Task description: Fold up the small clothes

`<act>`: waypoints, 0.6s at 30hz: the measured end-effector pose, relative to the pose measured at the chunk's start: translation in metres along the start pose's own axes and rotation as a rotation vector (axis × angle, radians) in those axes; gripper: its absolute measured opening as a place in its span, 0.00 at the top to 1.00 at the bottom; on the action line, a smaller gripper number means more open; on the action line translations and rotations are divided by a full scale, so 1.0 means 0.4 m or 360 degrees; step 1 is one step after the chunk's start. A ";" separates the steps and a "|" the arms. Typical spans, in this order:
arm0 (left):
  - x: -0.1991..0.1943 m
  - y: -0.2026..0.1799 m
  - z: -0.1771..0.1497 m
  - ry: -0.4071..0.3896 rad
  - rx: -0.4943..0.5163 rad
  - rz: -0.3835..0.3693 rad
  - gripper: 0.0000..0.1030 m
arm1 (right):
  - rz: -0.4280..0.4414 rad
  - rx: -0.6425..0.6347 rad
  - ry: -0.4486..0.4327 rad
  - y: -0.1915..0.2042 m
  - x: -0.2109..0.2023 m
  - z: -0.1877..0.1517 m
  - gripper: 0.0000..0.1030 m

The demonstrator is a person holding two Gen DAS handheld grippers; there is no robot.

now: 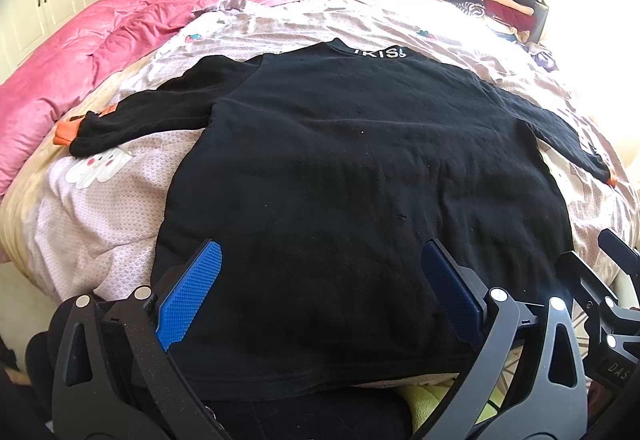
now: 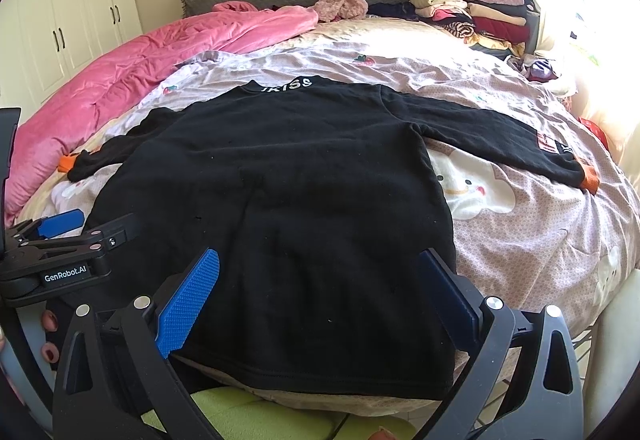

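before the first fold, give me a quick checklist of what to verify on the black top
1. Black top spread flat on the bed, both sleeves out: ok.
2. Left gripper open, holding nothing: ok.
3. Right gripper open, holding nothing: ok.
4. Hem at the near edge, within reach of both grippers: ok.
5. Left sleeve smooth: not ok, cuff end bunched.
6. Anything trapped under the top: cannot tell.
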State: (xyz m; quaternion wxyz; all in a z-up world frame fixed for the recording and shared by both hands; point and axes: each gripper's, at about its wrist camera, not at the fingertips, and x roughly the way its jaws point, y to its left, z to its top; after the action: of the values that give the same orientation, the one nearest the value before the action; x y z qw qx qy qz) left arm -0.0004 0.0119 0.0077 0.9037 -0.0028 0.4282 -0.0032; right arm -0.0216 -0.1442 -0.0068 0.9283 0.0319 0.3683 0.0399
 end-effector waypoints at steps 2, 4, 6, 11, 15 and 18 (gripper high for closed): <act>0.000 0.001 0.000 0.0001 0.0001 0.0000 0.09 | 0.0000 0.0001 -0.0001 -0.001 0.000 0.000 0.04; 0.001 0.000 -0.002 0.0001 0.0000 0.0001 0.09 | -0.0004 0.0000 -0.0002 0.000 0.000 0.001 0.04; 0.001 0.000 -0.003 -0.0001 0.0000 0.0007 0.09 | -0.0004 -0.0001 -0.0003 -0.002 -0.001 0.002 0.04; 0.002 0.002 -0.005 0.0000 0.0002 0.0009 0.09 | -0.0006 -0.0002 -0.0002 -0.001 0.000 0.004 0.04; 0.006 0.003 -0.006 0.0006 0.0004 0.0012 0.09 | -0.0003 0.0001 -0.0009 -0.004 0.000 0.008 0.04; 0.012 0.002 -0.001 0.0017 0.0009 0.0012 0.09 | -0.0003 0.0002 -0.0010 -0.007 0.001 0.013 0.04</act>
State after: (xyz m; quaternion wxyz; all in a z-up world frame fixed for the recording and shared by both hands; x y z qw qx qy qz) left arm 0.0024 0.0125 0.0035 0.9013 0.0015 0.4331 -0.0009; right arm -0.0178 -0.1470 -0.0036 0.9295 0.0322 0.3654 0.0385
